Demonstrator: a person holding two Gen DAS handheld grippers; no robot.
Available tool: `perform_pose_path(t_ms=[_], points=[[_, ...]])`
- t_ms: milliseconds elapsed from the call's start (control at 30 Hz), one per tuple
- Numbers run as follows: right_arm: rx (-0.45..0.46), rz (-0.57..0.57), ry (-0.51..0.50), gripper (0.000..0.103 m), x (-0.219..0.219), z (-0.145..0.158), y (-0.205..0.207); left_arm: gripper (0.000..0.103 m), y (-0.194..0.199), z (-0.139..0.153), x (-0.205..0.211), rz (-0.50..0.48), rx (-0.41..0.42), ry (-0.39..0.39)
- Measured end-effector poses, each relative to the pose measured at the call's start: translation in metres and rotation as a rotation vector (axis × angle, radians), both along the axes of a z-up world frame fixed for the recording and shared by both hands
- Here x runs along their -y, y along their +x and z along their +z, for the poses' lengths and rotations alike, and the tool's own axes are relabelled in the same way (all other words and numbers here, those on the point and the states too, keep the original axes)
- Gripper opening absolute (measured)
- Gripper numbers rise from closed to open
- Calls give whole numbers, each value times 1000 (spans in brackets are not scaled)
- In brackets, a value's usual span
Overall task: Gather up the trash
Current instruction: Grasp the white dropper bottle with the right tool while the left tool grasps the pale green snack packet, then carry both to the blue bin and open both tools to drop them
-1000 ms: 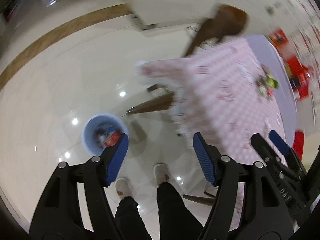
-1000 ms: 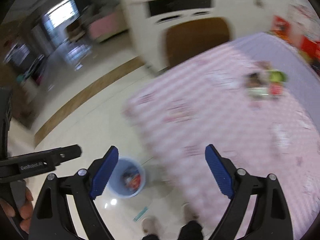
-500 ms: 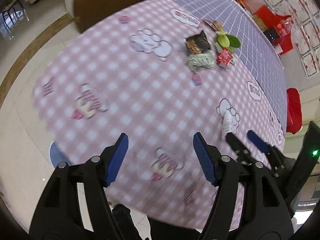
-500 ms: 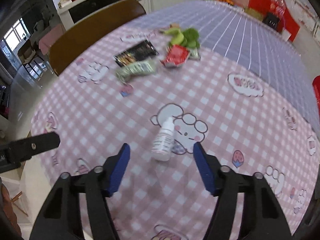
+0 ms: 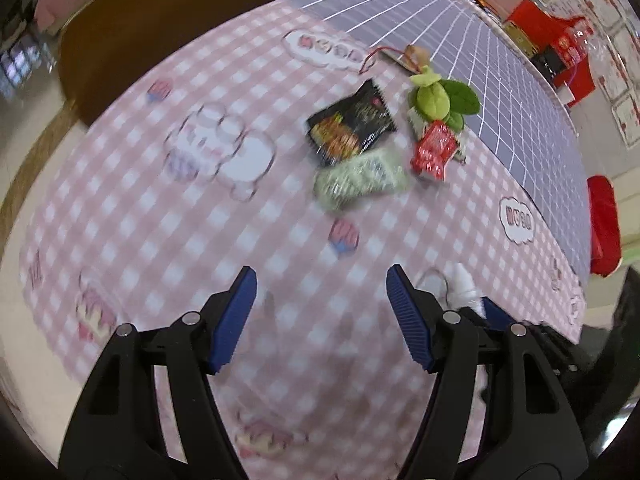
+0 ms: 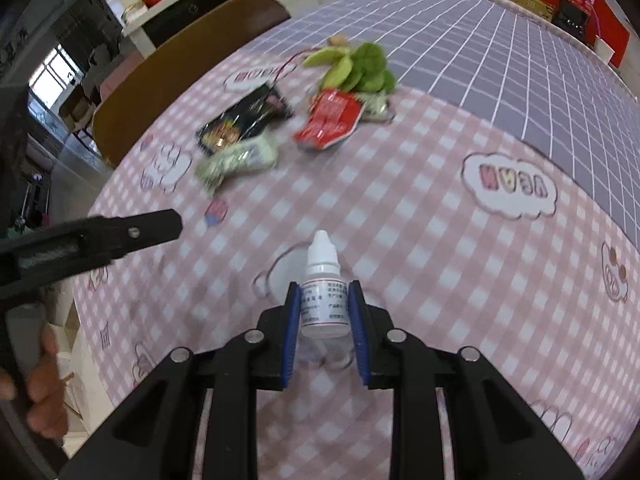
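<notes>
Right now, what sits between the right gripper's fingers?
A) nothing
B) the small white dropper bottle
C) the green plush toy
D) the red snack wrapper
B: in the right wrist view the right gripper has its blue pads closed against the sides of the small white dropper bottle.

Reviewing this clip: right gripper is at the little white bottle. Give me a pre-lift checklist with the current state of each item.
1. Right gripper closed on the dropper bottle: ok, both pads against its label.
2. Bottle centred between the pads: ok.
3. Cap on the bottle: ok.
4. Left gripper free for the next piece: ok, open and empty.
5. Remaining trash in sight, black wrapper, pale green wrapper, red wrapper: ok.
6. Trash bin position: cannot tell, not in view.
</notes>
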State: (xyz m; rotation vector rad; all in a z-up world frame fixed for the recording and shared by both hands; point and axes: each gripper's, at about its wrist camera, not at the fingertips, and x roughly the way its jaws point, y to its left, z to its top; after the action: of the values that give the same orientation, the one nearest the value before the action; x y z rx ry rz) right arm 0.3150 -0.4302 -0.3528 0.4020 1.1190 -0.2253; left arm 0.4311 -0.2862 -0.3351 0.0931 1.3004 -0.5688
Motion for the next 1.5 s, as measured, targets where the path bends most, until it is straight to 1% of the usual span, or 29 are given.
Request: perform_pose_path(t_ms=[67,167,300,500,533,567,633,667,733,767,833,900,1067,1167,1367,1500], points=[[10,-7,11,24,9,1,5,67,8,-4,13,-32,26,10],[31,-11,29,24,19,2,15,67,17,-12,27,-73,33,24],[55,-9,49,24,27,2,28,67,26,-22,42,-121,64,49],[63,-20,78,24,32,-2,36,66,31,-23,59,-212,125,71],[62,-21,81,24,32,-3,37,62,31,-23,61,-226,135,75],[63,-22,86,24,32,-3,37,60,30,-23,62,-237,141,77],[62,-24,93,24,32,-3,38,49,28,-23,65,-263,165,97],[62,-24,94,24,32,-3,38,47,27,-23,65,-269,170,99],[63,-23,94,24,31,-3,42,37,27,-22,64,-276,166,92],[65,-24,94,24,31,-2,43,34,27,-21,63,-275,161,85],[69,-22,88,24,30,0,46,25,27,-19,59,-260,148,66],[71,-18,80,24,28,3,49,22,26,-15,50,-237,121,21],[80,4,64,24,15,13,56,21,21,-2,27,-163,71,-76],[87,27,52,24,1,21,59,21,15,12,3,-112,65,-118],[104,79,42,24,-38,40,64,21,6,31,-46,-41,70,-127],[120,133,36,24,-79,54,67,21,-2,42,-91,24,81,-122]])
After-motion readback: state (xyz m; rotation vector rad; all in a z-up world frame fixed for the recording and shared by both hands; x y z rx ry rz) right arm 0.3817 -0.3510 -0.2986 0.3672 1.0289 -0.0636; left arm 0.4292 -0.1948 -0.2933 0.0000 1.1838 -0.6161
